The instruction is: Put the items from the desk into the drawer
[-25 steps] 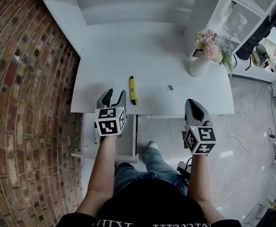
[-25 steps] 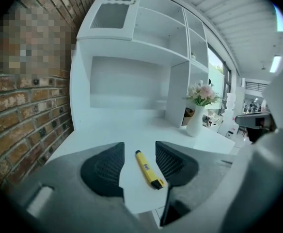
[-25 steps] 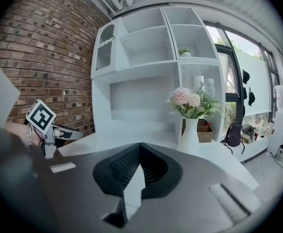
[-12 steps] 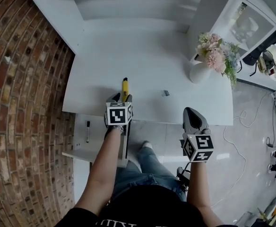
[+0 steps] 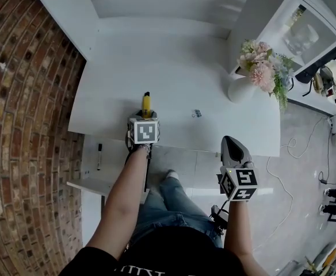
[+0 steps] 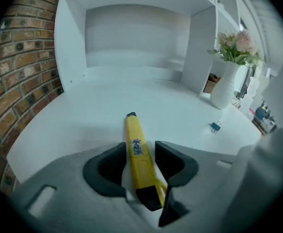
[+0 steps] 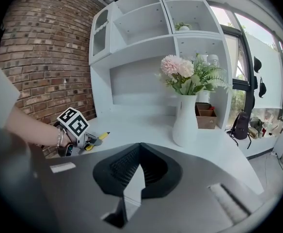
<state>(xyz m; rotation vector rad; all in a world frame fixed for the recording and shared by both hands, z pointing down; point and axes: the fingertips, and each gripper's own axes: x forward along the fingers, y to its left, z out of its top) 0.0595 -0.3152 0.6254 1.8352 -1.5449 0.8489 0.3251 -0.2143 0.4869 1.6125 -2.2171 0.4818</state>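
The left claw (image 5: 145,117) is released, its jaws straddling the yellow cutter (image 6: 139,159) without pressing it, just inside the counter's (image 5: 174,68) front edge. Bare counter spreads toward 12 o'clock. A binder clip (image 5: 197,113) lies at 3 o'clock and a vase (image 5: 240,88) at 2. The open drawer (image 5: 113,168) sits at 7 o'clock. The right claw (image 5: 232,142), clenched and empty, hangs beyond the front edge at 4 o'clock.

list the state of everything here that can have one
left gripper, open, jaws astride the yellow knife
yellow knife, flat on the desk
right gripper, shut, empty
drawer, pulled open, marker inside
vase, upright, holding flowers
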